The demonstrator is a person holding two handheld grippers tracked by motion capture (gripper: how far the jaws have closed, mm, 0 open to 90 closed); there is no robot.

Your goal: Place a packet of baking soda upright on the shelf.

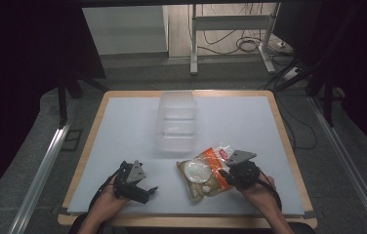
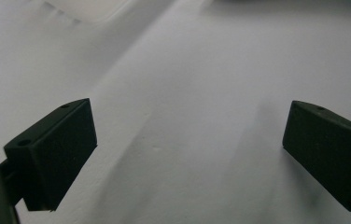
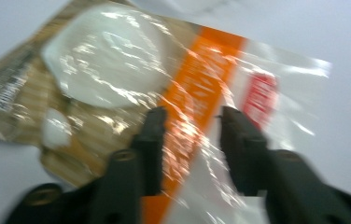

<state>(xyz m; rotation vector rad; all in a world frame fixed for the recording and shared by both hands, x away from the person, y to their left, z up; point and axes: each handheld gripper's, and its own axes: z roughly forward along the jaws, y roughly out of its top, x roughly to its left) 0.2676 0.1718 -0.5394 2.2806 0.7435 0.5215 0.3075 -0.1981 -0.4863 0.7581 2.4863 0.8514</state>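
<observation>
A clear snack bag (image 1: 203,175) with an orange stripe, brown print and a round white piece inside lies flat on the white mat, front right. My right gripper (image 1: 224,175) is low over its right half. In the right gripper view the bag (image 3: 103,70) is blurred, and the gripper (image 3: 190,116) is open with a narrow gap, its jaws either side of the orange stripe. My left gripper (image 1: 148,191) hovers at the front left, a short way from the bag. It is wide open (image 2: 187,144) over bare mat, with nothing between its fingers.
An empty clear plastic container (image 1: 176,122) stands upright at the middle back of the mat. The table's wooden rim (image 1: 93,126) frames the mat. Beyond the far edge are a metal stand (image 1: 193,44) and floor cables (image 1: 250,46).
</observation>
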